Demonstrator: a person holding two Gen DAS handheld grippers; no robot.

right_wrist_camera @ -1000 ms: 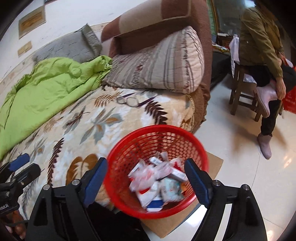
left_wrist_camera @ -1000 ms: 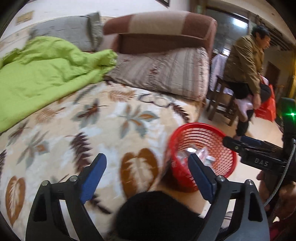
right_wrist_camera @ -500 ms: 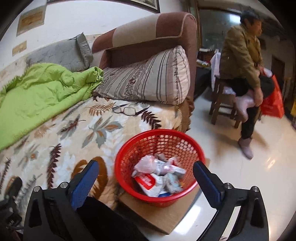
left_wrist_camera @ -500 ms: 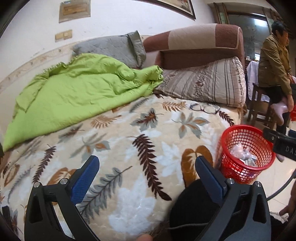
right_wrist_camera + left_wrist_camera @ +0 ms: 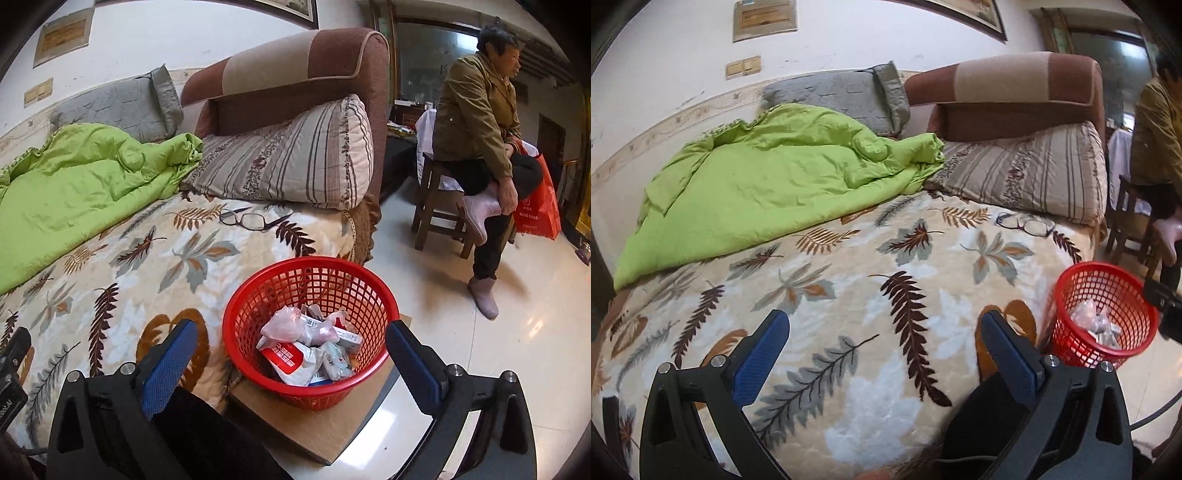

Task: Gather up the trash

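Counting one red basket (image 5: 311, 291), two empty grippers (image 5: 291, 350)

Left claw (image 5: 882, 347) and right claw (image 5: 290, 350) wide apart, empty.

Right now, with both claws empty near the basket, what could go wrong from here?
The eyeglasses lie loose on the leaf blanket; a sweep for leftovers could mistake them for trash. The red basket stands on a cardboard sheet close to the open right claw; a careless bump might tip it and spill the wrappers.
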